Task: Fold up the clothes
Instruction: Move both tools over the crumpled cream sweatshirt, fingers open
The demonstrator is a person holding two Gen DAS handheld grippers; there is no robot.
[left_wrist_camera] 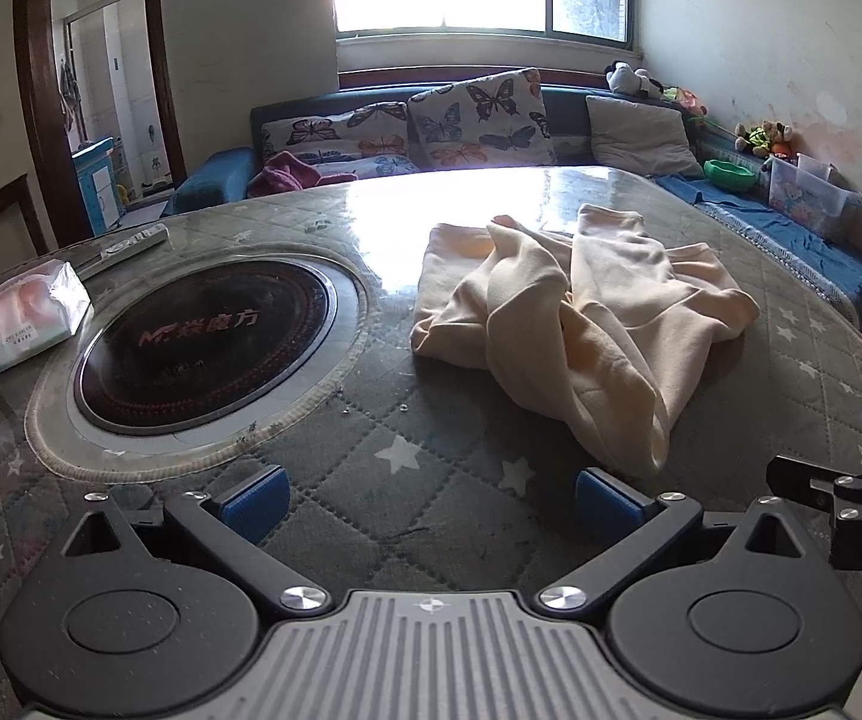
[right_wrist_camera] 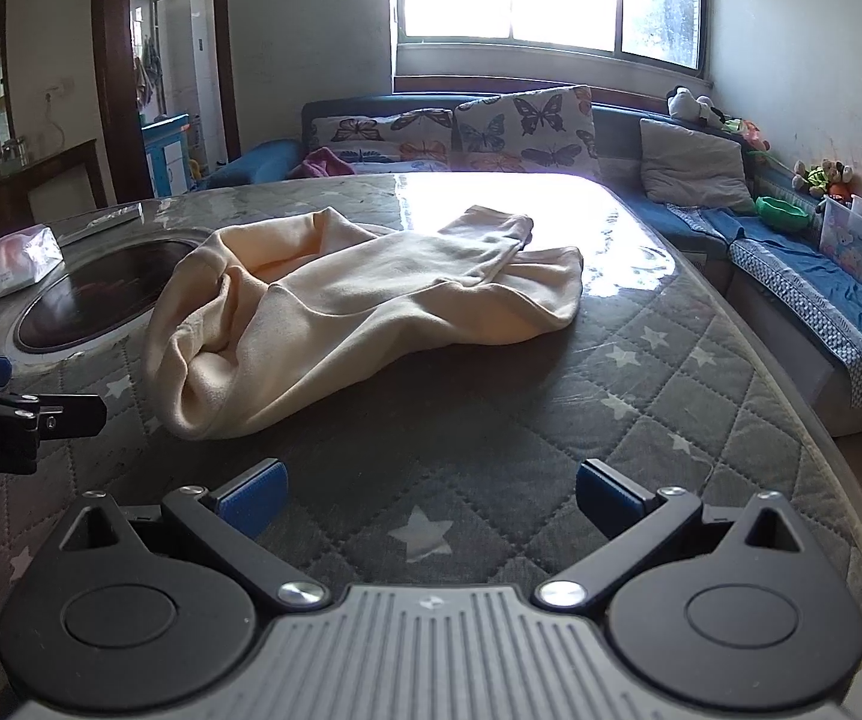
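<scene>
A cream-coloured garment lies crumpled in a heap on the quilted star-pattern table cover. It also shows in the right wrist view, ahead and to the left. My left gripper is open and empty, just short of the garment's near end. My right gripper is open and empty, a little back from the garment. Each gripper shows at the edge of the other's view.
A round black cooktop is set into the table left of the garment. Tissue packs and a remote lie at the far left. A sofa with butterfly cushions runs behind the table.
</scene>
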